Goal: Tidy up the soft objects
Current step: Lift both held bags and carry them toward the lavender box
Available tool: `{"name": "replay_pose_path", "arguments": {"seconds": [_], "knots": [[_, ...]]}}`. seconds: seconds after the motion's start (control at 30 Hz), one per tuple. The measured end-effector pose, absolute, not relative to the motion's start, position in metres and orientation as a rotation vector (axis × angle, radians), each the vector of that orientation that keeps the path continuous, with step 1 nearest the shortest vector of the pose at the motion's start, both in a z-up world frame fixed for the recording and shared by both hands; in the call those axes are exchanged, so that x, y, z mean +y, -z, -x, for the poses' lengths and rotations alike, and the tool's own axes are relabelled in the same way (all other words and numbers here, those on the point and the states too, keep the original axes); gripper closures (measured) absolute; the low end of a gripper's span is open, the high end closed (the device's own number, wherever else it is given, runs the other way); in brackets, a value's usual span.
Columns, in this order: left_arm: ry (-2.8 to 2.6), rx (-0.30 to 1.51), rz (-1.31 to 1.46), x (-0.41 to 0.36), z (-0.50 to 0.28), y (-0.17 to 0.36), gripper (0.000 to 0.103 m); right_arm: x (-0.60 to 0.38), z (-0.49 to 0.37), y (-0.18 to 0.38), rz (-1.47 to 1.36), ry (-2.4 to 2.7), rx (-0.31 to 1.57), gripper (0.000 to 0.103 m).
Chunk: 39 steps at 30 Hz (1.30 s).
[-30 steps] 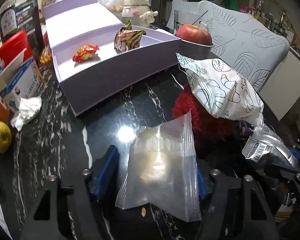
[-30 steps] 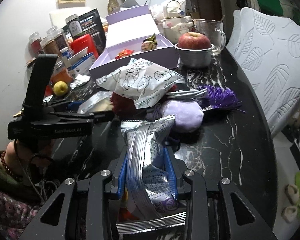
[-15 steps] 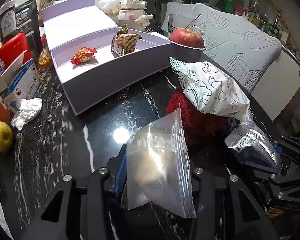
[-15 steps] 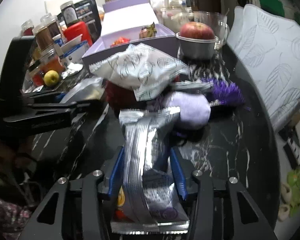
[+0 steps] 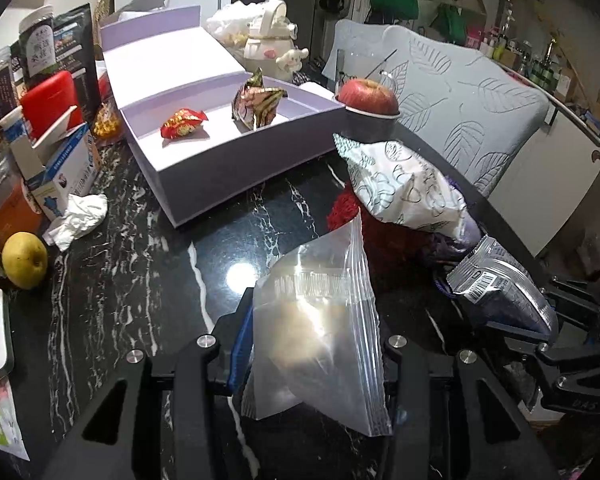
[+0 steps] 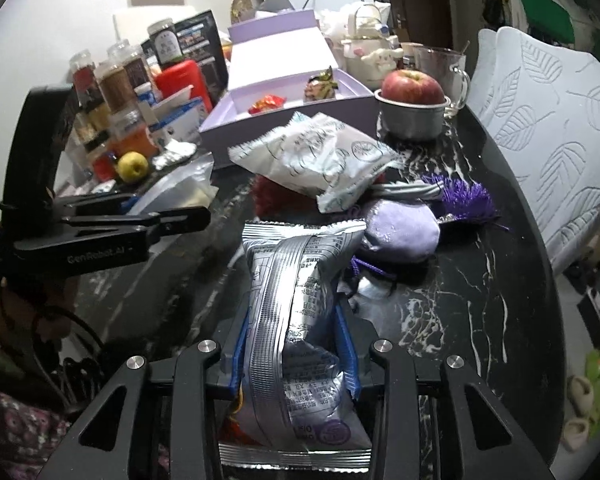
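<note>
Two grips are closed: our left gripper [image 5: 314, 354] holds the clear zip bag [image 5: 320, 336], our right gripper [image 6: 290, 356] the silver packet [image 6: 296, 312]. The purple box [image 5: 236, 176] lies ahead of the fingers, nearer our left.

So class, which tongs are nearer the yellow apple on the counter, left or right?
Left. The left tongs, shut on the clear zip bag, sit beside the yellow apple; the right tongs, gripping the silver packet, are further across the counter.
</note>
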<state>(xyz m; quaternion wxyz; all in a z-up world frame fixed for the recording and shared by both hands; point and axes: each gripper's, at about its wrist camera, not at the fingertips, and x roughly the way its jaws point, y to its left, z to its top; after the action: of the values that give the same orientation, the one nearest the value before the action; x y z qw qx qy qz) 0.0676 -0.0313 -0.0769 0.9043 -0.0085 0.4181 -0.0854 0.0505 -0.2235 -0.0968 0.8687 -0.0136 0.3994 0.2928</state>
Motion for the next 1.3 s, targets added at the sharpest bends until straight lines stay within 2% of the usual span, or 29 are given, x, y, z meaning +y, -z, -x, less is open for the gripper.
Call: {"name": "replay_pose_path", "arguments": {"seconds": [0.7, 1.3], "knots": [[0.107, 0.661, 0.027, -0.004, -0.035, -0.004, 0.060, -0.199, -0.035, 0.012, 0.048, -0.726, 0.594, 0.066], [0.071, 0.461, -0.078, 0.014, -0.077, -0.085, 0.060, -0.173, -0.115, -0.055, 0.068, -0.757, 0.510, 0.066]]}}
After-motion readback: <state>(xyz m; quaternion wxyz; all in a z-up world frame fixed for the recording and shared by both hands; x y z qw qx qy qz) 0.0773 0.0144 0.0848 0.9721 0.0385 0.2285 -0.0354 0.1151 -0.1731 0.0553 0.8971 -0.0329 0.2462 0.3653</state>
